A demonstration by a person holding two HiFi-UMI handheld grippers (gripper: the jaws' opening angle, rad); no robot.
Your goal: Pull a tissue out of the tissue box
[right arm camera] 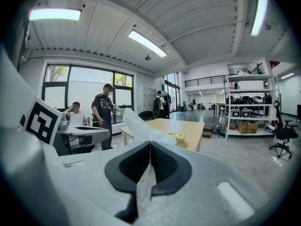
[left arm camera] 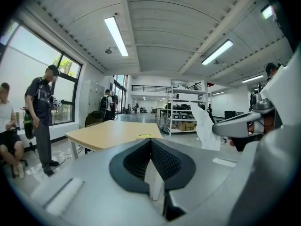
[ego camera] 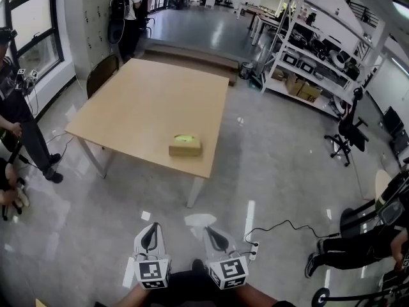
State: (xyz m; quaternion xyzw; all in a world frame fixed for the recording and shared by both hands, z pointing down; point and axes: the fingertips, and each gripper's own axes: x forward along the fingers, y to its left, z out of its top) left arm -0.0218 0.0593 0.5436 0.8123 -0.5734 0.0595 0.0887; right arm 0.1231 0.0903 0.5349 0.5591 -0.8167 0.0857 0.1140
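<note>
While the person stands back from the wooden table (ego camera: pixel 147 101), well apart from it on the grey floor (ego camera: pixel 281 165), both grippers are held low in front of the body, side by side and pointing towards the table.

The right gripper (ego camera: pixel 214 230) has its jaws pressed together on a white tissue (ego camera: pixel 199 220). The thin sheet is pinched between the dark pads and fans out beyond the tips, up and towards the left gripper. In the right gripper view the crumpled paper stands up in front of the jaws and covers part of the table edge behind it.

The left gripper (ego camera: pixel 152 225) has its jaws closed too, pad against pad. A pale sliver shows in the slit just behind the pads, and I cannot tell what it is.

The tissue box (ego camera: pixel 185 146) lies flat on the table near the front edge, towards the right-hand corner. It is tan cardboard with a yellow-green patch around the opening on top, and neither gripper is near it.

A dark chair (ego camera: pixel 99 75) is at the table's far left side. One onlooker (ego camera: pixel 19 120) stands left of the table, and another person with a backpack (ego camera: pixel 128 11) stands farther off beyond it. Metal shelves (ego camera: pixel 319 62) line the right side of the room.
</note>
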